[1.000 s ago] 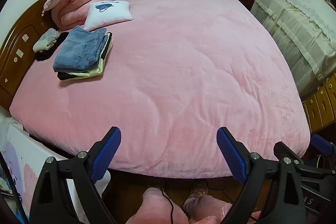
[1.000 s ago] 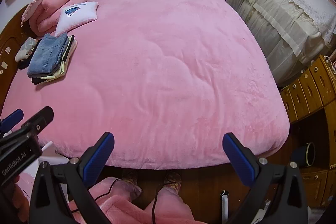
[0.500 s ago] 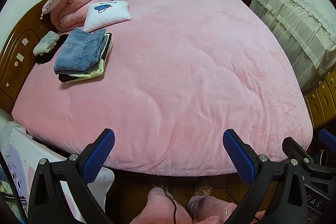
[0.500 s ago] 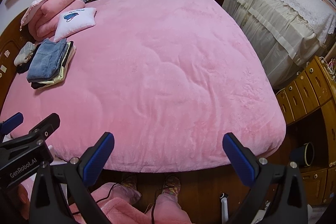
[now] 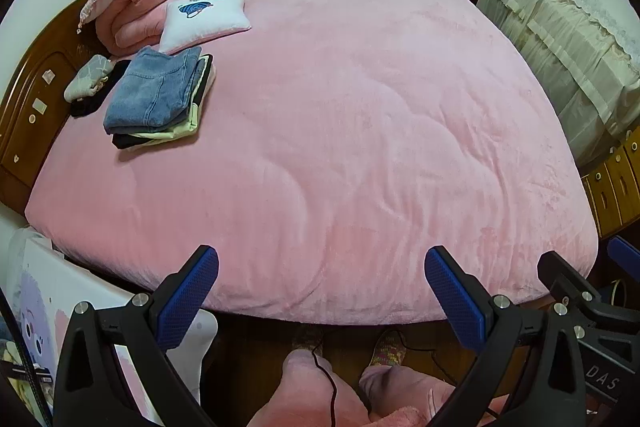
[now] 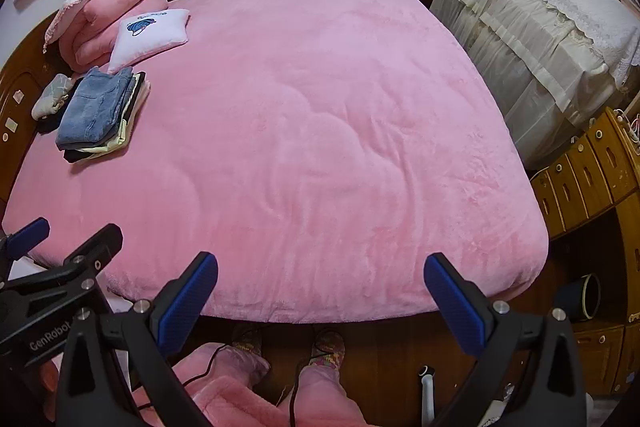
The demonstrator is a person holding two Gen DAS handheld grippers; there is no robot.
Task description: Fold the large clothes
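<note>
A stack of folded clothes (image 5: 158, 99) with blue jeans on top lies at the far left of the pink bed (image 5: 360, 131); the right wrist view shows the same stack (image 6: 98, 113). My left gripper (image 5: 320, 263) hangs open over the bed's near edge, nothing between its blue pads. My right gripper (image 6: 320, 267) is open too, also above the near edge and holding nothing. Both are far from the stack. The left gripper's black frame (image 6: 52, 275) shows at the lower left of the right wrist view.
A white cushion (image 5: 206, 19) and a folded pink quilt (image 5: 136, 3) sit by the wooden headboard (image 5: 36, 99). A cloth-covered cabinet (image 6: 536, 39) and wooden drawers (image 6: 588, 171) stand to the right. A person's pink-clad legs and slippers (image 6: 288, 347) are below, on the floor.
The left gripper's jaws have spread wider apart. Both views have shifted slightly, so the bed sits a little lower in frame. Nothing on the bed moved.
</note>
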